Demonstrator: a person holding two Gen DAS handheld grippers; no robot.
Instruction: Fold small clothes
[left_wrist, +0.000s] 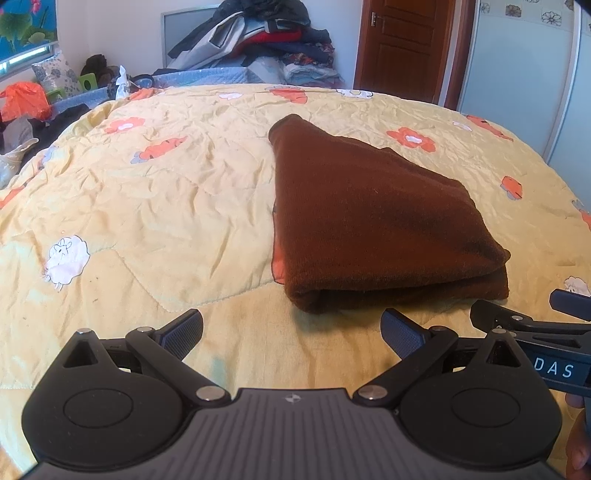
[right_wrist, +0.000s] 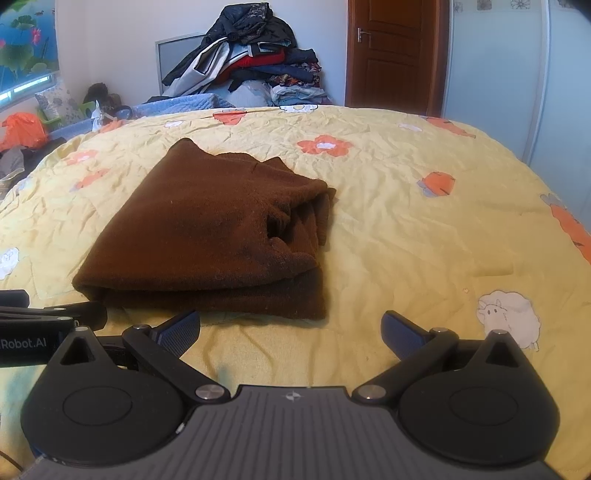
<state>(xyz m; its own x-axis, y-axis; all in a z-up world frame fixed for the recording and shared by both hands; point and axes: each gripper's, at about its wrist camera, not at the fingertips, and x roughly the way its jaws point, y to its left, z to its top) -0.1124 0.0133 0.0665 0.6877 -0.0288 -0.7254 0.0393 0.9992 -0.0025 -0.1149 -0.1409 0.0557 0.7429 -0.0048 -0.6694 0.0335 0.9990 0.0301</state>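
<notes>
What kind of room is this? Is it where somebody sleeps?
Most likely a bedroom. A yellow flowered quilt covers a bed, a heap of clothes sits behind it, and there is a wooden door. A folded brown garment lies on the quilt.

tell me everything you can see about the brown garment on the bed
The brown garment is a dark, fuzzy, fleece-like piece, folded into a thick stack of layers with a rounded fold along its near edge. From the right wrist view its right side shows bunched, loosely gathered layers with a dark opening; from the left wrist view it tapers to a narrow end farther away. It lies flat on the yellow flowered quilt, and nothing else touches it: both grippers sit open just short of its near edge.
</notes>
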